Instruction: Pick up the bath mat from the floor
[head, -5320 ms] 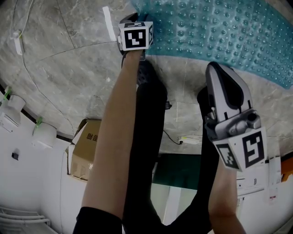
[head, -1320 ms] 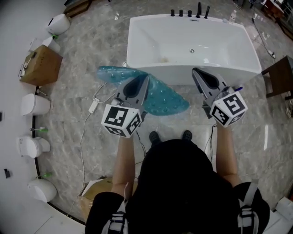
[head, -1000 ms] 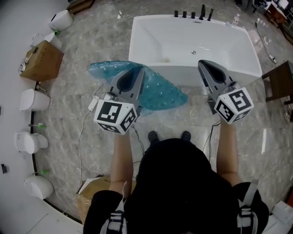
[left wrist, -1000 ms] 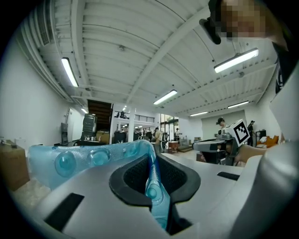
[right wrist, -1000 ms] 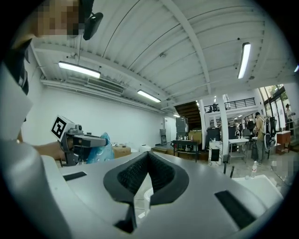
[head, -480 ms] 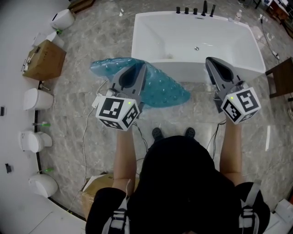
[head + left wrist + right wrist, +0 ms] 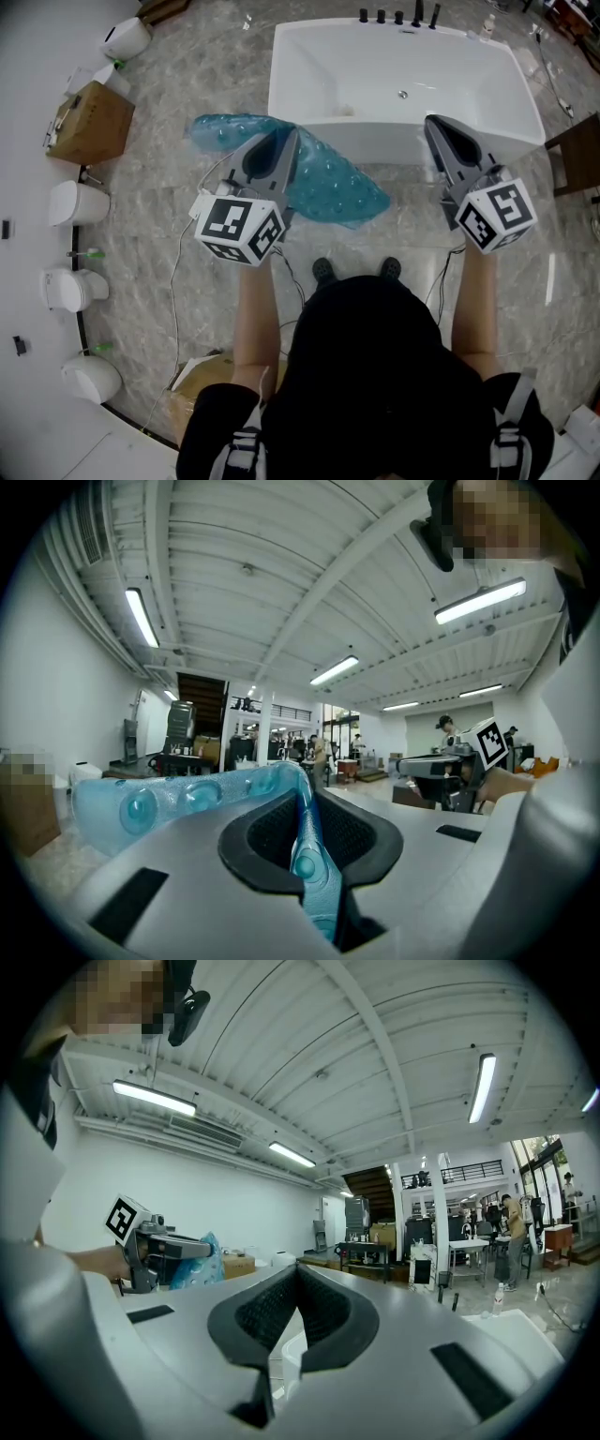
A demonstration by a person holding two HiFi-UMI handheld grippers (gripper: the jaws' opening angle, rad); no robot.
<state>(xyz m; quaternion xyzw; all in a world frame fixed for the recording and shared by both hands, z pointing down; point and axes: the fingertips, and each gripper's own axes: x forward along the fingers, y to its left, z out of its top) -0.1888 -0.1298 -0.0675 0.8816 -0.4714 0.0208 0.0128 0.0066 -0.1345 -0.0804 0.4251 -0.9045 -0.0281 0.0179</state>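
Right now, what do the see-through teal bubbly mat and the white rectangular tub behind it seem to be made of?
Translucent teal bath mat: soft plastic or rubber, probably; light shows through, it droops in folds. White rectangular bathtub: glossy acrylic or enamel, smooth and shiny; which, I cannot tell.

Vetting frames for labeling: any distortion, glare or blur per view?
Head view: fisheye bows the tub rim; light even, sharp. Left gripper view: dark vignette, ceiling lamp blown out, mat crisp. Right gripper view: same vignette, strip light glare, background sharp.
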